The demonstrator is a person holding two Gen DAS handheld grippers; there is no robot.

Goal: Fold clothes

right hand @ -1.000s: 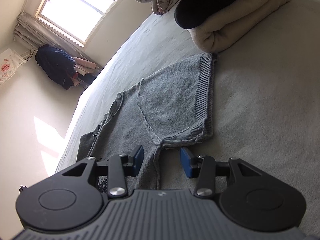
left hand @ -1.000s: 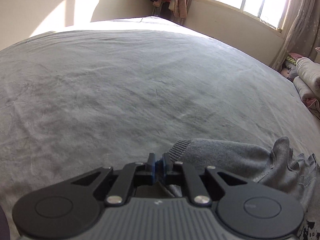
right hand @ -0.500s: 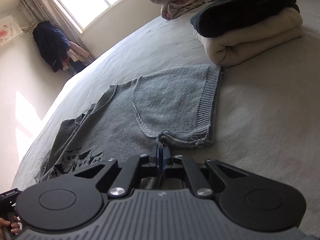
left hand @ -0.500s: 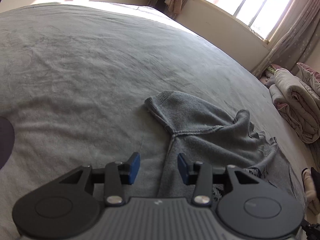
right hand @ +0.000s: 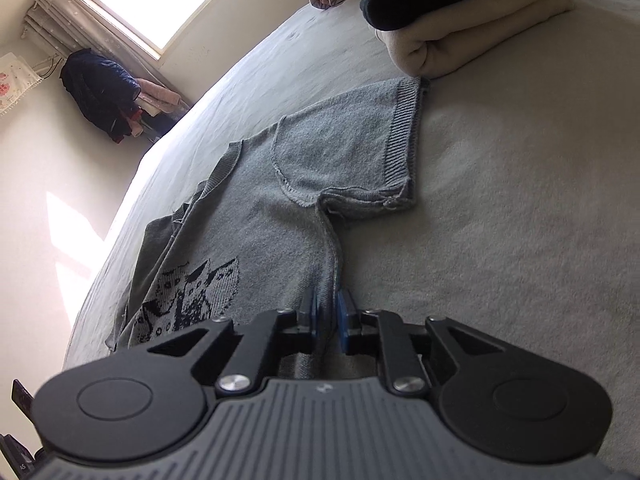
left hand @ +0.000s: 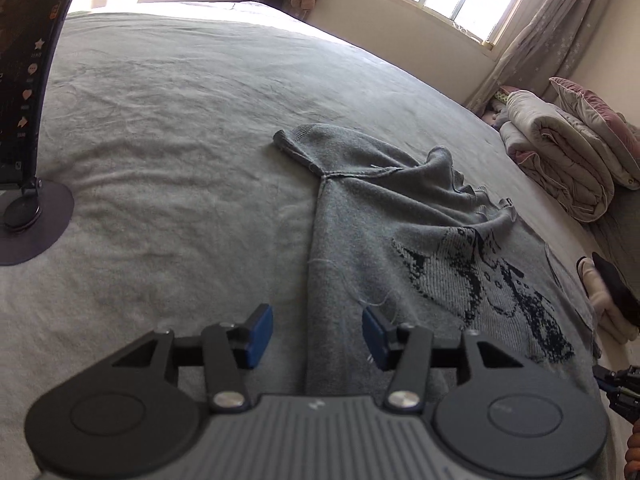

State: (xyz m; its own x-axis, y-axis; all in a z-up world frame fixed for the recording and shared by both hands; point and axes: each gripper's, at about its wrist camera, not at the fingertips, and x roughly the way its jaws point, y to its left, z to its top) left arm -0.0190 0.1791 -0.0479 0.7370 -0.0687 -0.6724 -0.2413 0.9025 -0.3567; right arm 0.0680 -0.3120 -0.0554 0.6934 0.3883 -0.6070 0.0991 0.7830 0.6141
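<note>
- The grey sweater (left hand: 384, 240) is laid face-up on the grey bedspread (left hand: 168, 152), with its knitted cat motif (left hand: 492, 292) showing. One short sleeve is bunched toward the neckline in the left wrist view, and the other sleeve (right hand: 360, 140) is spread flat, its ribbed cuff just beside a stack of folded clothes (right hand: 472, 20).
- The left gripper (left hand: 317, 336) is seen with its jaws roughly half open and has just been opening. The sweater's side edge runs between the blue pads (left hand: 260, 334), but nothing is pressed. If the jaws were closed here, bedspread could be pinched together with the knit, since both lie flat and share nearly the same grey.
- The right gripper (right hand: 328, 322) is nearly closed on the side seam below the armpit. A ridge of knit is pinched between the pads, though the jaws have just been parting slightly. The hold is judged to be thin — a quick lift could let the seam slide out.
- Should one side be lifted while the other stays unheld, the body would likely be dragged askew, and the bunched sleeve would be trapped inside the fold.
- A wide sweep toward the folded stack could knock it — the cuff already lies beside it.
- A phone stand (left hand: 24, 216) stands on the bedspread to the left and could be snagged.
</note>
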